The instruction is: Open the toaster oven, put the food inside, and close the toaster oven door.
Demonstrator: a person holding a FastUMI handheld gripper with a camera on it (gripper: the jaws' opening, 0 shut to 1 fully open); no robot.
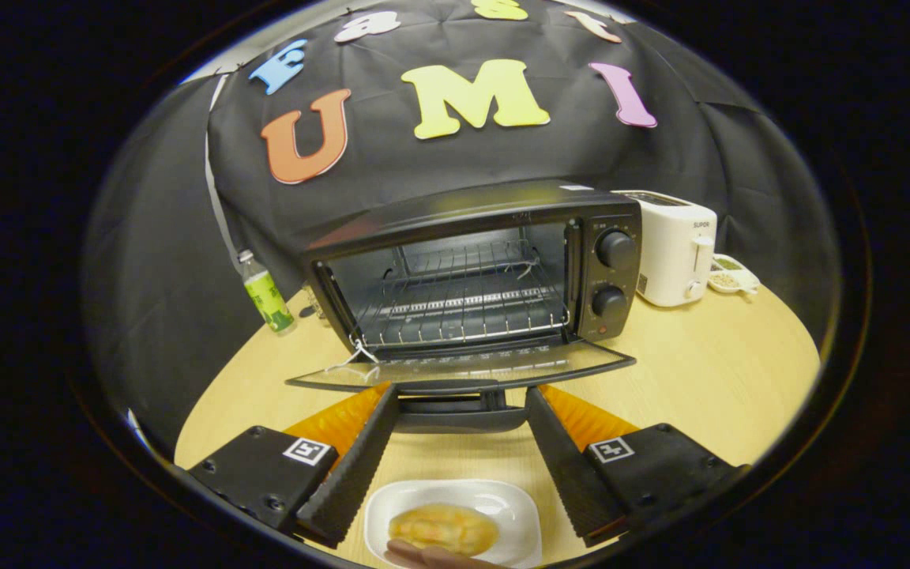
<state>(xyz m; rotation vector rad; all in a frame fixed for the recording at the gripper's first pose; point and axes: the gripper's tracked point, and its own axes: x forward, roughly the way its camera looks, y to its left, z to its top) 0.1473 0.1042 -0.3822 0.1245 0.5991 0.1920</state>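
I see the toaster oven (475, 276) with its door (463, 367) already down. My jaws are spread, pinching nothing; the food (443, 528) on its plate (518, 506) sits near, between them. Next I must descend and grip it.

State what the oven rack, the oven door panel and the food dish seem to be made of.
Oven rack: thin shiny wire, likely plated steel. Door panel: seemingly glass, see-through and reflective, lying open. Food dish: glossy white, ceramic or melamine; cannot tell which. The open tongs straddle the door handle.
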